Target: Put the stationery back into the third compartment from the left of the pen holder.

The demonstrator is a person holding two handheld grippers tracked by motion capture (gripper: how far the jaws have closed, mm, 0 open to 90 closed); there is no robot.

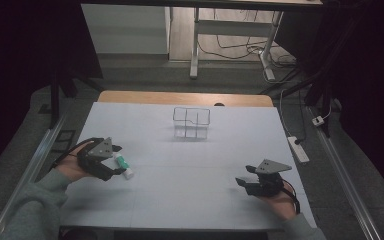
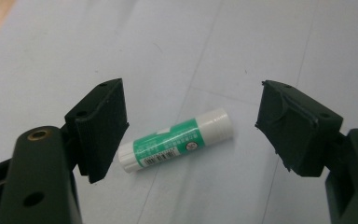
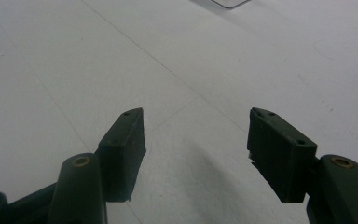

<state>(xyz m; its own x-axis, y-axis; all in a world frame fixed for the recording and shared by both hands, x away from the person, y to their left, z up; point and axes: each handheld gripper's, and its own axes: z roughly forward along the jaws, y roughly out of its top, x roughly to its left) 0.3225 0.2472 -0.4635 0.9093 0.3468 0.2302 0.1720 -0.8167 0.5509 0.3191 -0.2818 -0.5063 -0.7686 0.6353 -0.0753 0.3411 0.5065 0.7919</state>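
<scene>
A glue stick (image 1: 122,165) lies at the table's (image 1: 190,175) left side; a wire basket (image 1: 191,122) stands behind, mid-table.

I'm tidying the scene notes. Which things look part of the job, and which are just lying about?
Likely the job:
glue stick, between the open left tool
clear organizer

Lying about:
power strip on the floor
open right tool, idle

You face a table (image 1: 260,100) with a wooden top, most of it covered by a white sheet (image 1: 190,170). Beyond it the room is dim, and the grey floor (image 1: 145,75) runs to a white desk frame (image 1: 230,30) with loose cables (image 1: 240,50) beneath it. On your right a white power strip (image 1: 298,149) lies on the floor. Metal rails (image 1: 347,180) flank the table on both sides.
</scene>
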